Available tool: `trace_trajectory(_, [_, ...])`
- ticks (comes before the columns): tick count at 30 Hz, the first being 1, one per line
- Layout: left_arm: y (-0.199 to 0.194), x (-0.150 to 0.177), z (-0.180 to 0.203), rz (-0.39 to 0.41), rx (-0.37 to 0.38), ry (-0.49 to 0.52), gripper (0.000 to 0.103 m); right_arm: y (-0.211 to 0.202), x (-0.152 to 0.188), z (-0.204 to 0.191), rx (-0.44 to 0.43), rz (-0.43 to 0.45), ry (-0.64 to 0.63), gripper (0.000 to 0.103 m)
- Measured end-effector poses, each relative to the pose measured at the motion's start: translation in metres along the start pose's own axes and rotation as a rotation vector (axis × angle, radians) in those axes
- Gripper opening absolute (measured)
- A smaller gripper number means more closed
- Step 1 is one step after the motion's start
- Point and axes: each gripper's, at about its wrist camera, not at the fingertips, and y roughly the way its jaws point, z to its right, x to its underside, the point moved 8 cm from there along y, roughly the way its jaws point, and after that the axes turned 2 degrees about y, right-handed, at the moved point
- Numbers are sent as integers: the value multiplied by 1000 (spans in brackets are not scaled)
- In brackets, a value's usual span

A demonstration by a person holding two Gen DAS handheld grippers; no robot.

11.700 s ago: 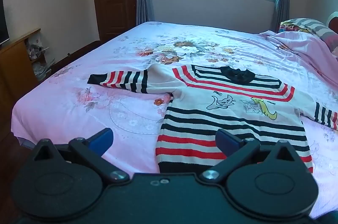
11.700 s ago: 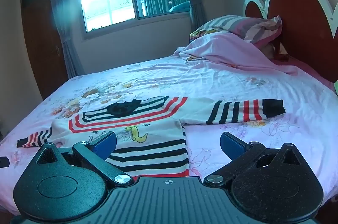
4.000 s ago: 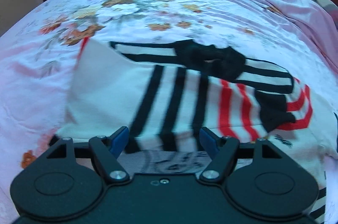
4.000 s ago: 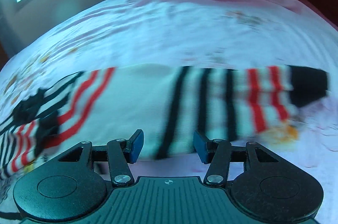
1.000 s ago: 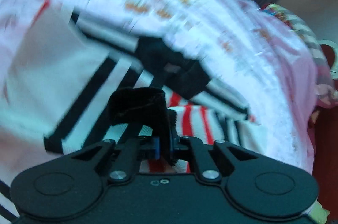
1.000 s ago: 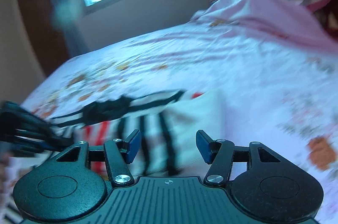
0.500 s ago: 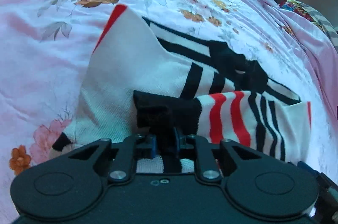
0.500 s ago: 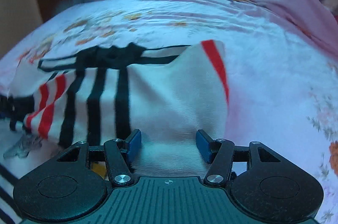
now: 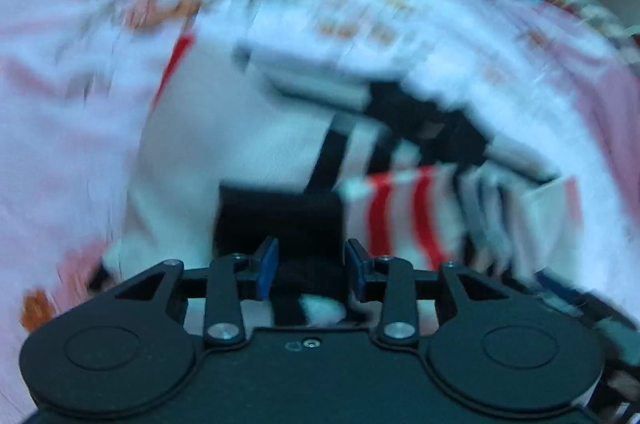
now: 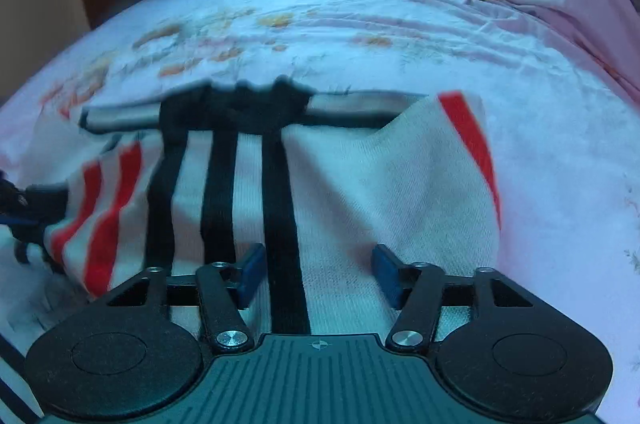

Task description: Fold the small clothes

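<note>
Bed (image 10: 540,71), pink floral sheet. Small striped sweater (image 10: 360,183) lies about mid-bed, black collar (image 10: 236,107) toward the far edge by the wall, body running back to the near edge under both cameras.

Left side: left sleeve lies folded in across the chest, its black cuff (image 9: 280,212) at the tips of the left gripper (image 9: 312,266). Jaws have just been opening. They now stand a little apart with the cuff between them; the blue pads look clear of the cloth, so I read it as let go, though the left wrist view is badly smeared. Red and black sleeve stripes run off to the right of the cuff.

Right side: right sleeve (image 10: 224,207) also folded in over the chest, black bands running away from the camera, red bands and the cuff end off left near the other tool. Right gripper (image 10: 316,274) hangs over the white knit with its fingers well apart, holding nothing.

Handling, my judgement: light, limp knit, no stiffness, drapes and drags. It should grip well on the rubbery pads but will stretch and skew if pulled from one point. Best holds are the thick edges: cuffs, hem corners, shoulder seams. For the next fold I would pinch both hem corners at the near edge and lift together.
</note>
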Motion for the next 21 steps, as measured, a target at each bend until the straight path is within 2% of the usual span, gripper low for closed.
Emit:
trace_trajectory(3, [-9, 5, 1, 36, -8, 51, 34, -8, -2, 5, -18, -5, 3, 62])
trace_trajectory(4, [-14, 4, 3, 49, -9, 64, 36, -14, -6, 9, -7, 23, 11, 62])
trace_trajectory(6, [-24, -2, 3, 94, -27, 71, 50, -25, -18, 20, 48, 92, 18, 62])
trace_trajectory(7, [-25, -4, 0, 110, -54, 67, 69, -24, -20, 23, 59, 95, 16, 62])
trace_trajectory(8, [-19, -4, -5, 106, -92, 68, 83, -16, -18, 27, 72, 61, 9, 62])
trace_trajectory(9, [-6, -1, -9, 59, -112, 78, 79, -3, -10, 32, 81, -4, 3, 64])
trace_trajectory(10, [1, 1, -12, 33, -117, 88, 78, 4, -7, 35, 69, -20, 6, 65])
trace_trajectory(13, [-12, 1, -8, 62, -102, 98, 75, -6, -14, 36, 53, -17, 29, 65])
trace_trajectory(15, [-21, 3, -10, 64, -89, 82, 76, -23, -18, 34, 50, 34, 35, 65])
trace_trajectory(17, [-23, 8, -14, 71, -112, 94, 77, -38, -12, 31, 37, 68, 40, 65])
trace_trajectory(20, [-21, 22, -13, 73, -143, 159, 76, -26, 16, 26, 62, -29, -3, 65])
trace_trajectory(21, [-21, 23, -10, 75, -162, 187, 76, -29, 19, 24, 64, -10, -6, 65])
